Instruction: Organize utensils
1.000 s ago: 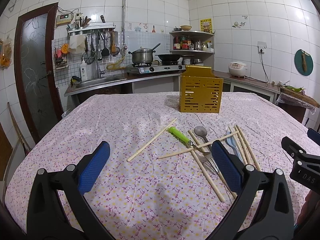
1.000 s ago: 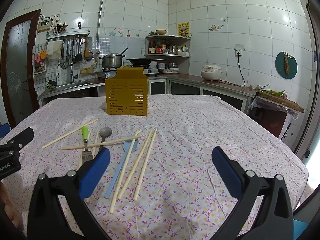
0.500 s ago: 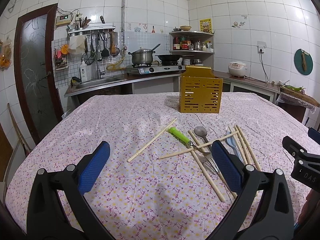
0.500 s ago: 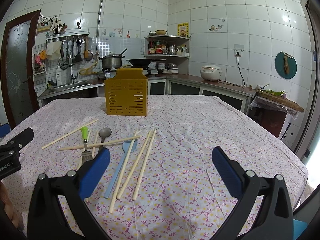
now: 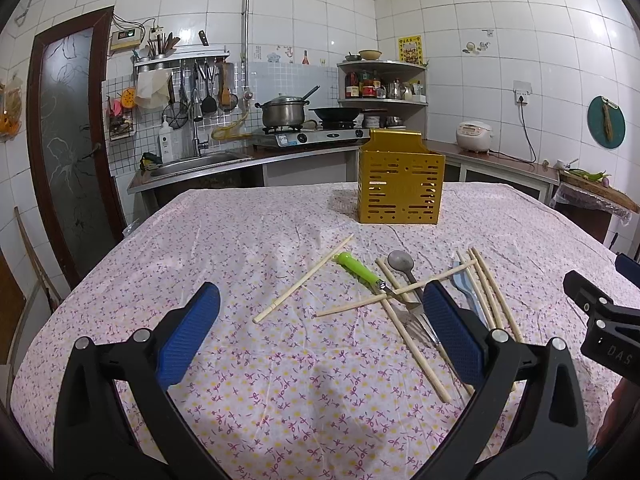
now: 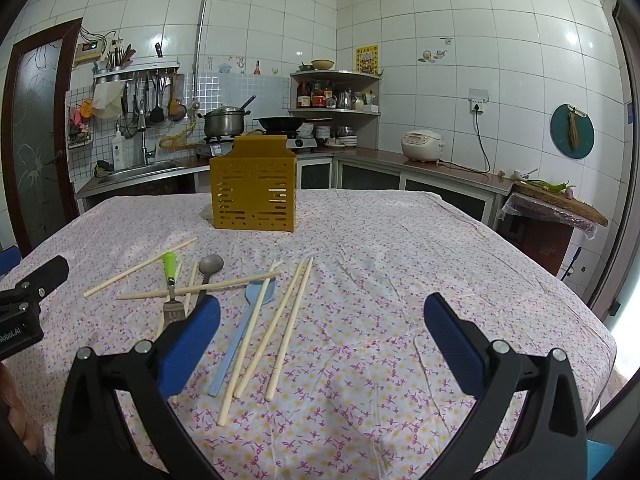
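Note:
A yellow slotted utensil holder [image 5: 401, 184] [image 6: 255, 190] stands upright at the far middle of the table. In front of it lie several wooden chopsticks [image 5: 304, 279] [image 6: 286, 320], a green-handled fork [image 5: 360, 273] [image 6: 170, 270], a metal spoon [image 5: 400, 262] [image 6: 210, 266] and a light blue spoon [image 6: 244, 328] [image 5: 464, 282], some crossing one another. My left gripper [image 5: 320, 332] hovers open near the table's front, left of the pile, nothing between its blue pads. My right gripper [image 6: 320, 332] hangs open to the right of the pile, also holding nothing.
The table wears a floral cloth [image 5: 240, 240] [image 6: 400, 248]. Behind it run a counter with a sink [image 5: 196, 162], a stove with a pot [image 5: 284, 112] and a wok, a corner shelf [image 6: 334, 92] and a rice cooker [image 6: 422, 146]. A door [image 5: 72, 140] stands at the left.

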Tool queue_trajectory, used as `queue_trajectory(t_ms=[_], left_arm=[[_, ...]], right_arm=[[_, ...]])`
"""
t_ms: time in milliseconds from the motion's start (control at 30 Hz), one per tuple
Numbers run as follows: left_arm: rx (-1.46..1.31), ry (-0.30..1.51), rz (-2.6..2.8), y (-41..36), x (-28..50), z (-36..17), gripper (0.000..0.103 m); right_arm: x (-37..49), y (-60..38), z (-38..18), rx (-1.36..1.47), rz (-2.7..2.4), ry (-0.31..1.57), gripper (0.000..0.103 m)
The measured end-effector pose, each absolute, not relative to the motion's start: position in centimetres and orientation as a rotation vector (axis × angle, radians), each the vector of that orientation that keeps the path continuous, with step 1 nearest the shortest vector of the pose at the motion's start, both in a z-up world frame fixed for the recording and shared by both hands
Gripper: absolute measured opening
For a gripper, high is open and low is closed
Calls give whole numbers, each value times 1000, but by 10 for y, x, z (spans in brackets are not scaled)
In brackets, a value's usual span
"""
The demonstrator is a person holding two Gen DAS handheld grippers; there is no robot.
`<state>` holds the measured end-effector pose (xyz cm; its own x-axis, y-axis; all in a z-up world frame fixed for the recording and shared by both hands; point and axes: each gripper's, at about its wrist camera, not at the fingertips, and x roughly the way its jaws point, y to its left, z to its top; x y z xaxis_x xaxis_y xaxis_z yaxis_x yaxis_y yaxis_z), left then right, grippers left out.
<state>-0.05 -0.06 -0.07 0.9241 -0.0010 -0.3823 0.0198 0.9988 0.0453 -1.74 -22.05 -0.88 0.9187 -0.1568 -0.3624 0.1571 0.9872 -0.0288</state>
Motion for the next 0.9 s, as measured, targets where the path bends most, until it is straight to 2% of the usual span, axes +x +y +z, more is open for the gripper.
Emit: queue_trajectory(t_ms=[567,900], left_arm=[[72,442,-24,-1,19,0,98],[110,517,-36,-1,71,11,98]], right_arm=[[2,-234,-7,20,-203,431,99],[66,-252,-3,23,-202,558,99]])
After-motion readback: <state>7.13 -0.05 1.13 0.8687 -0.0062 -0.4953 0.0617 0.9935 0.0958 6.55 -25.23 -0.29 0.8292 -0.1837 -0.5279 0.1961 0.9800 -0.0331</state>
